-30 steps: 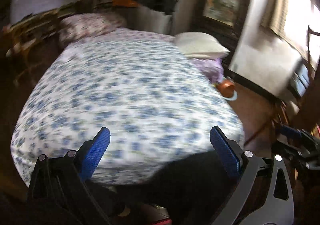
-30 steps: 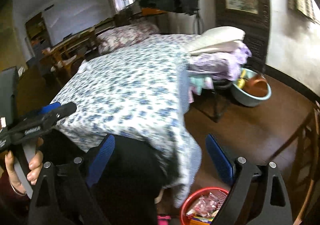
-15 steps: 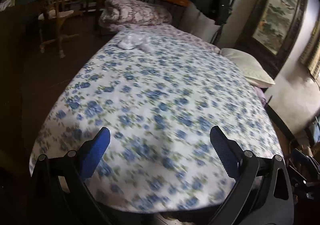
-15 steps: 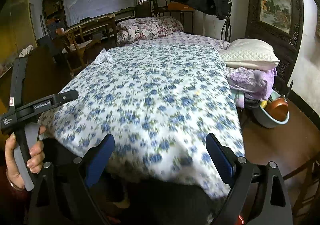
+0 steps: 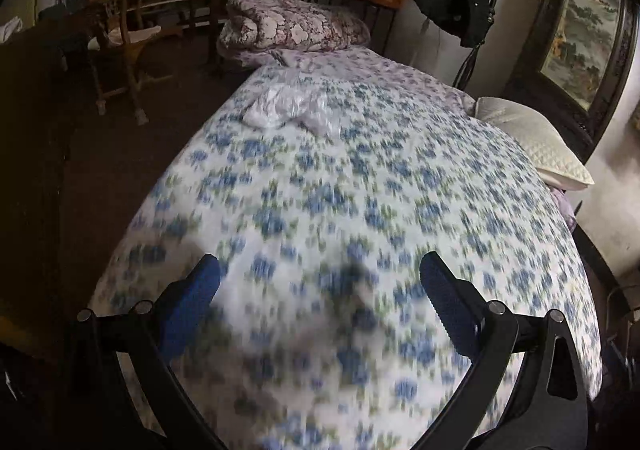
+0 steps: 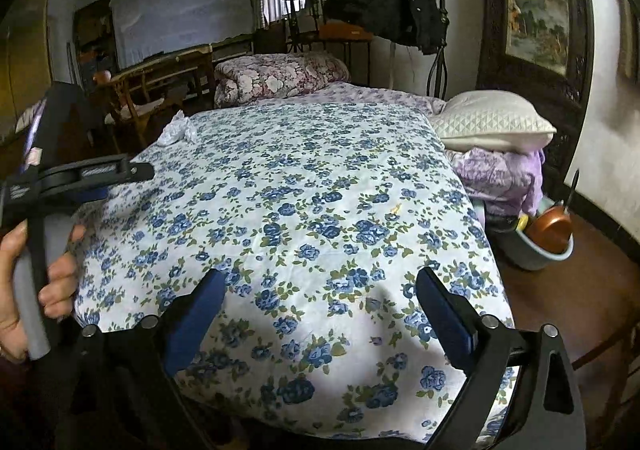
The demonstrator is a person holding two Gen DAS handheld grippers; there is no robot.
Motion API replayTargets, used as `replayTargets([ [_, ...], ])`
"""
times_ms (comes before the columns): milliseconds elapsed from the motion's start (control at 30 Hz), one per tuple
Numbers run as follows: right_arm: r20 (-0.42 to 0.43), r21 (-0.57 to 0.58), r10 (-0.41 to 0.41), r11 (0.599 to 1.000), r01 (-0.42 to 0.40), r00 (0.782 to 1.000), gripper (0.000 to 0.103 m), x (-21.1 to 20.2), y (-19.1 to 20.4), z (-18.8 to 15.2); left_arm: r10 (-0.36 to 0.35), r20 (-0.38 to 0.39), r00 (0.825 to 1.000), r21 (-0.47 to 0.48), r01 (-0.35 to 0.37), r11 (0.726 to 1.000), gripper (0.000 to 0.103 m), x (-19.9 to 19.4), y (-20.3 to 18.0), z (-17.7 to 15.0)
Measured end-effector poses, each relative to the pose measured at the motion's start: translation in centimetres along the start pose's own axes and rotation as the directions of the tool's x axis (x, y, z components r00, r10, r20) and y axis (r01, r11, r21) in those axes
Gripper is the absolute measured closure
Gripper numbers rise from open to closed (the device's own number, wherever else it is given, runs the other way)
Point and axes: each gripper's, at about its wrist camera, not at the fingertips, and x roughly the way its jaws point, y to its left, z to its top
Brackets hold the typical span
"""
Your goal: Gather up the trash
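A crumpled clear plastic wrapper [image 5: 290,108] lies on the blue-flowered bedspread [image 5: 360,190] near its far left edge; it also shows in the right wrist view [image 6: 176,130]. A small yellow scrap [image 6: 396,207] lies on the bedspread's right side. My left gripper [image 5: 320,286] is open and empty over the near end of the bed, well short of the wrapper. My right gripper [image 6: 320,298] is open and empty above the bed's near edge. The left gripper's body [image 6: 76,174] shows at the left of the right wrist view, held by a hand.
A folded flowered quilt [image 6: 280,78] lies at the bed's head and a white pillow [image 6: 492,122] on purple bedding at its right. A basin with a copper pan [image 6: 548,234] stands on the floor to the right. Wooden chairs [image 5: 128,34] stand left of the bed.
Both grippers have risen and moved forward over the bed. The red trash basket on the floor has dropped out of the right wrist view. The wrapper has come closer in the left wrist view.
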Motion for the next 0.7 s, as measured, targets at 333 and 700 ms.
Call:
replayTargets([
  [333, -0.071, 0.049, 0.022, 0.999, -0.018, 0.997, 0.006, 1.5, -0.5, 0.0, 0.072, 0.020, 0.997, 0.030, -0.073, 0.997, 0.007, 5.8, -0.5, 6.0],
  [700, -0.117, 0.036, -0.003, 0.999, 0.007, 0.993, 0.006, 2.8, 0.1, 0.4, 0.075, -0.005, 0.997, -0.053, -0.075, 0.996, 0.007, 6.2, 0.7, 6.1],
])
